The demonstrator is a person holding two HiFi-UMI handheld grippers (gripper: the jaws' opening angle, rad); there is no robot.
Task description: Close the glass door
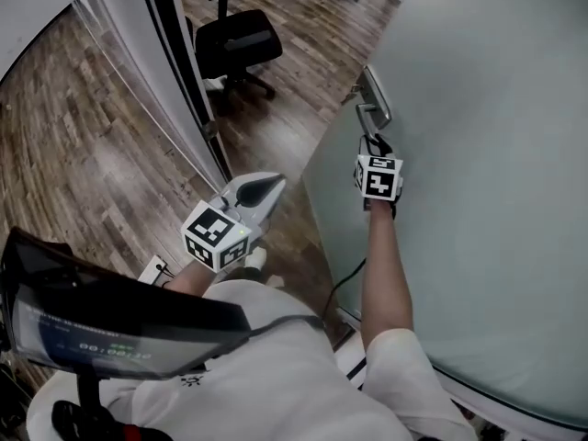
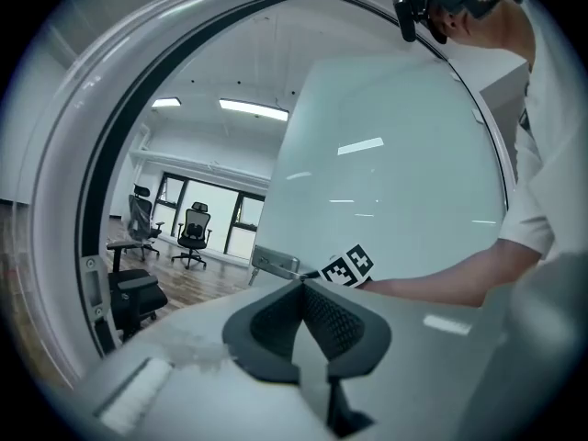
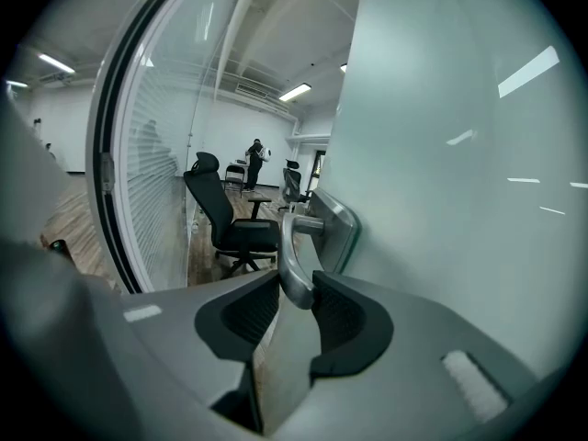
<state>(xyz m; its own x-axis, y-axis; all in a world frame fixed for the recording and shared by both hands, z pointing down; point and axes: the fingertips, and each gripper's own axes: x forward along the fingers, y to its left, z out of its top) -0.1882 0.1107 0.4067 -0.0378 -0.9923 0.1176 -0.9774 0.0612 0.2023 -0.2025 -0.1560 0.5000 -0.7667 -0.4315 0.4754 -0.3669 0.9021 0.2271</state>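
Note:
The frosted glass door (image 1: 478, 200) stands ajar at the right, with its metal lever handle (image 1: 369, 108) on its left edge. My right gripper (image 1: 372, 141) reaches up to that handle. In the right gripper view the curved handle (image 3: 292, 263) sits between the dark pads, and my right gripper (image 3: 296, 303) is shut on it. My left gripper (image 1: 266, 189) hangs lower left, away from the door, shut with nothing in it; its pads meet at the tip (image 2: 301, 285). The door pane (image 2: 395, 154) and the right gripper's marker cube (image 2: 347, 266) show beyond it.
A black door frame with a glass partition (image 1: 179, 72) stands left of the opening. A black office chair (image 1: 237, 39) sits on the wood floor beyond. A dark screen (image 1: 92, 324) is at the lower left. More chairs (image 2: 193, 232) stand far off.

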